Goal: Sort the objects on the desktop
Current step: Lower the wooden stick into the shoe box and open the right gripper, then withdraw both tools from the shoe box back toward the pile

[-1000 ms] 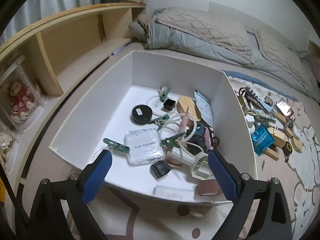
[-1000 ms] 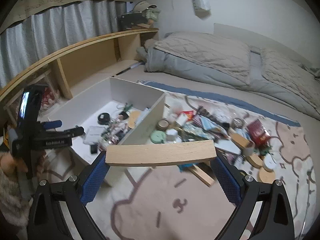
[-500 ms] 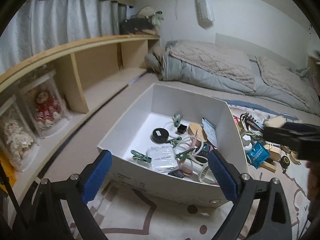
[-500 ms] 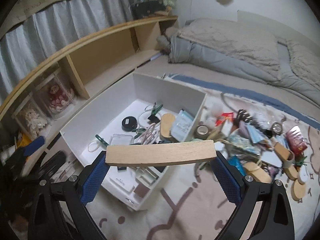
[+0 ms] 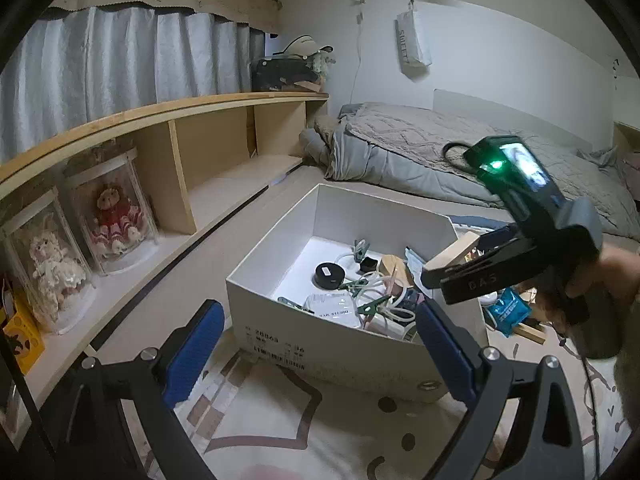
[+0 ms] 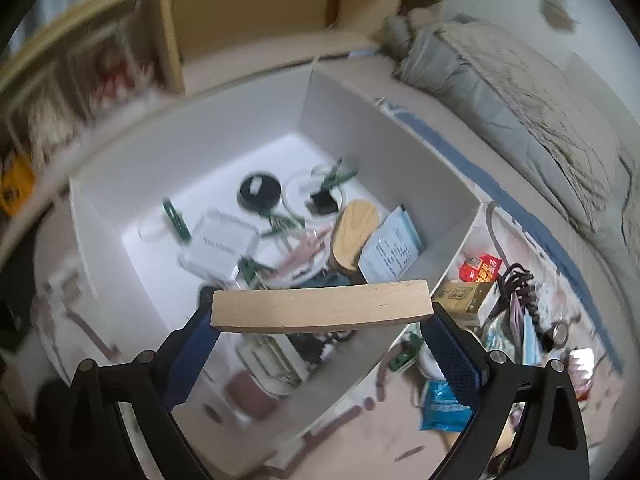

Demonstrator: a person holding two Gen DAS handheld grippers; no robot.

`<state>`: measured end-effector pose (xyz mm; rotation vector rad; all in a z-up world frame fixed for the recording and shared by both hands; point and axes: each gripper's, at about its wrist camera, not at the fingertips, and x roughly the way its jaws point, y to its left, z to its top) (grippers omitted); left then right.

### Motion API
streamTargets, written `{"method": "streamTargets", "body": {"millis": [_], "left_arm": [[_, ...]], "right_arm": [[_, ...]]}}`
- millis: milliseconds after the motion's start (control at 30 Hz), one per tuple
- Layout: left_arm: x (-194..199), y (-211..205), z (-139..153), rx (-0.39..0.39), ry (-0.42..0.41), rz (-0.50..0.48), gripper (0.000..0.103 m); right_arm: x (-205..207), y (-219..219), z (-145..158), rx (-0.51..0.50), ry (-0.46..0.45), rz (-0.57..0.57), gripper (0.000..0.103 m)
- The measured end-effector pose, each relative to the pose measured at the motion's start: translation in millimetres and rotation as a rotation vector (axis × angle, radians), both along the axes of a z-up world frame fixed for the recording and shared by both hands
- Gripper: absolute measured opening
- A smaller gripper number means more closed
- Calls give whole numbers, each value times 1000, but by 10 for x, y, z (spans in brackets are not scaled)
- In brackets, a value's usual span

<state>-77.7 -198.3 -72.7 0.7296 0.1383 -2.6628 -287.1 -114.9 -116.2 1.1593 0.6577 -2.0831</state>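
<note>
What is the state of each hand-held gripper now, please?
Left hand-held gripper: open, holding nothing.
Right hand-held gripper: closed on the wooden block, above the white box.

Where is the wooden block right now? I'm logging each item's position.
The wooden block is clamped in the right hand-held gripper, hovering over the near-right part of the white box; the left wrist view shows it above the box's right wall.
</note>
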Motion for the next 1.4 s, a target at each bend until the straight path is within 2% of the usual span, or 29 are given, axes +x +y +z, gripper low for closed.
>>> {"method": "streamTargets", "body": {"millis": [200,300,467,633,933,1167,1400], "left_arm": [[-13,-1,-94,32,-12,-9,97],[-31,1,-117,40,-17,-11,100],[-50,-1,-134,51,-29,-18,103],[-88,28,-161,48,-70,-23,103],[-77,76,-134,53,-67,-22,103],[-53,144,-75,56,-62,-19,103],[-46,231,-8,61,-53,-11,103]], "right_arm": [[-23,-148,-225,233,62,121,99],[-28,-191,-293,286,89,151,99],[-58,-204,-308,324,201,109,103],[-82,-131,-204,247,188,87,103],[135,54,75,53,182,97,103],[316,363,331,-167,155,28,103],[514,615,424,-272,163,-25,103]]}}
